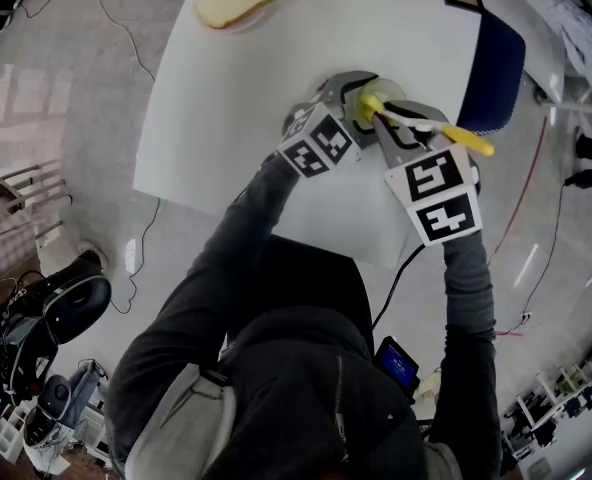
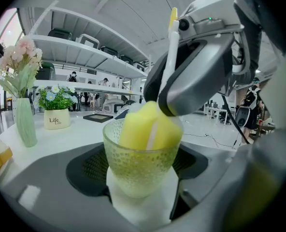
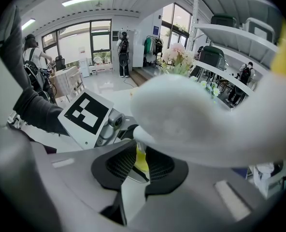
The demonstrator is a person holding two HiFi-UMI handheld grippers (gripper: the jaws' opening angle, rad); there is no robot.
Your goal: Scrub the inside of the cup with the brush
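Left tongs [image 1: 356,98]: clenched wide on the cup [image 2: 139,166], one pad on each side of its wall. Right tongs [image 3: 140,166]: clenched on the brush [image 1: 466,140], with its handle pinched between the pads.

Bench [image 1: 276,88]: white top. Both tongs work over the edge nearest the person, close together, with the left tongs just left of the right.

Cup: pebbled, greenish, see-through glass. It stands upright with its mouth up, straight ahead of the left tongs and in their grip. Whether its base rests on the bench or hangs just above it cannot be told.

Brush: the long axis runs from the cup's mouth up and out to the person's right. The white stem passes through the right tongs and the yellow end sticks out beyond them. Seen from the left tongs the stem rises steeply, nearly in line with the cup's own axis.

Sponge head [image 2: 143,127]: yellow. Its lower part is inside the cup and its top stands above the rim. It fills most of the mouth.

Judgement: scrubbing is under way, or about to be. The working direction is along the stem and down into the cup. The right tongs drive the stroke while the left only brace. The stem's lean to the right will probably press the head harder on one wall, so the cup may need turning.
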